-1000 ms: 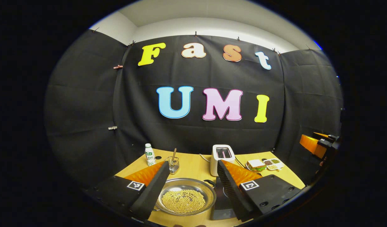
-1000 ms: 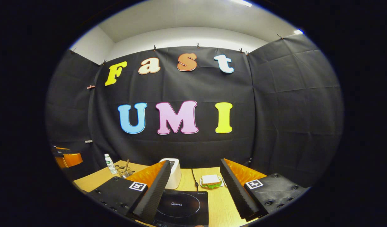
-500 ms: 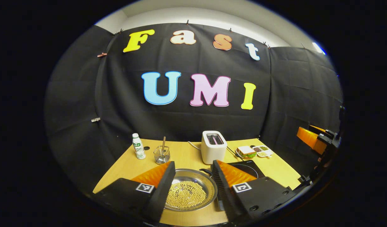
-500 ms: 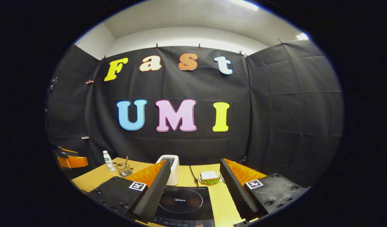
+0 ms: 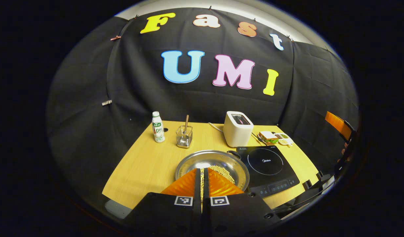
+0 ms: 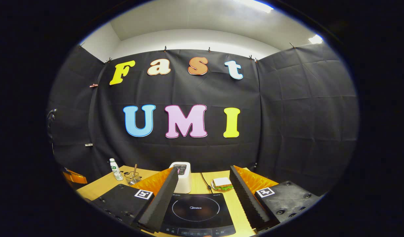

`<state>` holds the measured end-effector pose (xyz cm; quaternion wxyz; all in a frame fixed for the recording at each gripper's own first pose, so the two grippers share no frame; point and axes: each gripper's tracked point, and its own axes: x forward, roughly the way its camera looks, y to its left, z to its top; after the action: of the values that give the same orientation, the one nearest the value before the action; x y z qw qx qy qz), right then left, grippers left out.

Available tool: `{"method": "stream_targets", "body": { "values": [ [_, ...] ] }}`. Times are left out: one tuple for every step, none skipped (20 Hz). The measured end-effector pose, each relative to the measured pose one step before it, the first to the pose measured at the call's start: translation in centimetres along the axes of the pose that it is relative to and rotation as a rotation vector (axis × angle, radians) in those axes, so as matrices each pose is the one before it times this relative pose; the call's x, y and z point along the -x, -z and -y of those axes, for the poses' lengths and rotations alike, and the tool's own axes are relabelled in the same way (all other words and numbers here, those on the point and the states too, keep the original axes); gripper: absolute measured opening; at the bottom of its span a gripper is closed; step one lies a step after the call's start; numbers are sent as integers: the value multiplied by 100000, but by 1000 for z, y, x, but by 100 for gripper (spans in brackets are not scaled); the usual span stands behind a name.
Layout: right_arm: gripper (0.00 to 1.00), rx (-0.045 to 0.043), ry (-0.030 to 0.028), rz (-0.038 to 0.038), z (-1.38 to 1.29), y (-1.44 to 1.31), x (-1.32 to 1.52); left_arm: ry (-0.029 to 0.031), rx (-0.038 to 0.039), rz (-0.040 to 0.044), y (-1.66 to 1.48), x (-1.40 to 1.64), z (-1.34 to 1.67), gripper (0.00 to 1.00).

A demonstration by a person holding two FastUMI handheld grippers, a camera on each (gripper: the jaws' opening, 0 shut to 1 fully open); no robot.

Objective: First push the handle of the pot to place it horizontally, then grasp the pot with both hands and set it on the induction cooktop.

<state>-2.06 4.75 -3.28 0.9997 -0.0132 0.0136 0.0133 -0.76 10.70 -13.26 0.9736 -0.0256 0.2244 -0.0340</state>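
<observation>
Left tongs [image 5: 202, 171] pressed together with nothing between, poised over the near rim of the pot [image 5: 212, 162]. Pot of yellow beans resting on the counter [image 5: 139, 168], its dark handle [image 5: 234, 153] just beside the induction cooktop [image 5: 266, 164] to its right. Bare counter left of the pot up to the edge. Right tongs [image 6: 202, 192] spread apart above the cooktop, toaster [image 6: 183, 176] beyond.
</observation>
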Motion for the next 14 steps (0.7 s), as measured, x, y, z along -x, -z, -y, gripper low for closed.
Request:
{"method": "stream_targets", "body": {
  "values": [
    [98, 147, 429, -142, -83, 150, 139, 621, -197, -2300, 1137, -60, -435, 5],
    [98, 359, 491, -672, -58, 193, 57, 489, -710, -2241, 967, -113, -374, 5],
    [98, -61, 88, -1546, -190, 516, 182, 978, -389, -2042, 939, -187, -247, 5],
    [98, -201, -292, -1454, -269, 432, 212, 1373, 122, -2301, 1012, -84, 50, 5],
    [98, -18, -126, -1030, -217, 247, 157, 1908, 485, -2184, 1117, -194, 281, 5],
    [98, 327, 26, -580, -219, 120, 165, 1768, 342, -2705, 1248, -258, 369, 5],
    [98, 544, 39, -444, -145, 172, 8, 1758, 77, -2412, 1022, -229, 418, 5],
    [98, 640, -38, -630, -189, 235, 62, 1527, -349, -1970, 931, -296, 403, 5],
    [98, 367, -200, -706, -246, 303, -17, 1025, -502, -2084, 825, -362, 236, 5],
    [98, 152, -299, -558, -235, 216, 24, 1031, -130, -1879, 837, -436, 162, 5],
    [98, 178, -182, -471, -232, 133, 5, 953, 235, -1851, 816, -575, 120, 5],
    [98, 209, -78, -580, -134, 144, 26, 763, 657, -1733, 615, -471, 92, 5],
    [98, 197, -81, -537, -84, 168, 27, 824, 727, -1772, 688, -445, 69, 5],
    [98, 239, 45, -430, -22, 162, -11, 600, 456, -1502, 476, -375, -7, 5]
  ]
}}
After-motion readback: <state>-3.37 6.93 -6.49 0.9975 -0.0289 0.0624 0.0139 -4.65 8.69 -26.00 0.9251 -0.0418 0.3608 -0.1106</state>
